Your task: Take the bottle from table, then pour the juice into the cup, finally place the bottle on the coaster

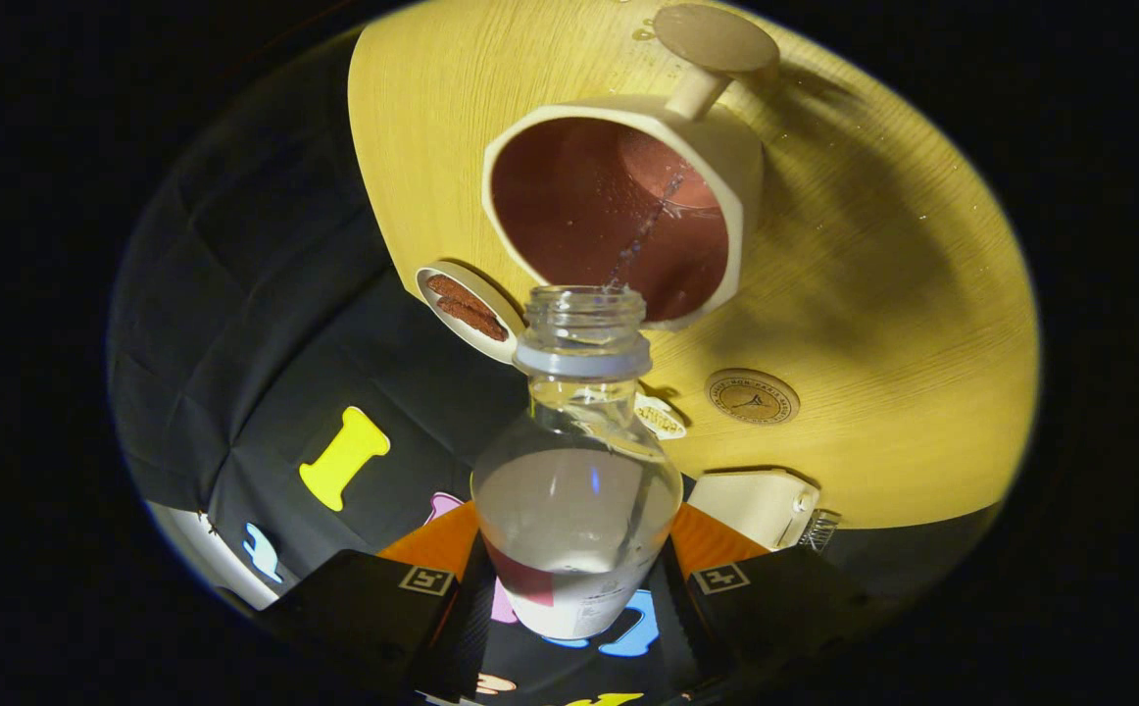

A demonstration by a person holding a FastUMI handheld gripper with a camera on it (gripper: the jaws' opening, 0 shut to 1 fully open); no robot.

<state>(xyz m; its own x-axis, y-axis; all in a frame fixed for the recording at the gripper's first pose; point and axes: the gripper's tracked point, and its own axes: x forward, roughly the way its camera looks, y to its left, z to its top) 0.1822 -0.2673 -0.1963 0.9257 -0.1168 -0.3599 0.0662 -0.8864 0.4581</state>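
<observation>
A clear plastic bottle (pixel 577 471), uncapped and partly full of clear liquid, sits between my two fingers, and the gripper (pixel 574 588) is shut on its lower body. The whole view is tilted, with the bottle's open neck pointing at a cream cup (pixel 726 147) with a reddish-brown inside. A thin stream of liquid runs from the neck into the cup. The cup stands on the yellow wooden table (pixel 873 294), its handle toward a round tan coaster (pixel 717 37) just beyond it.
A small white dish (pixel 467 309) with brown pieces lies beside the cup. A round wooden disc (pixel 752 396) with a printed mark and a small white item (pixel 661 417) lie near the bottle's neck. A white box-like object (pixel 756 505) sits at the table's edge. Water drops dot the table.
</observation>
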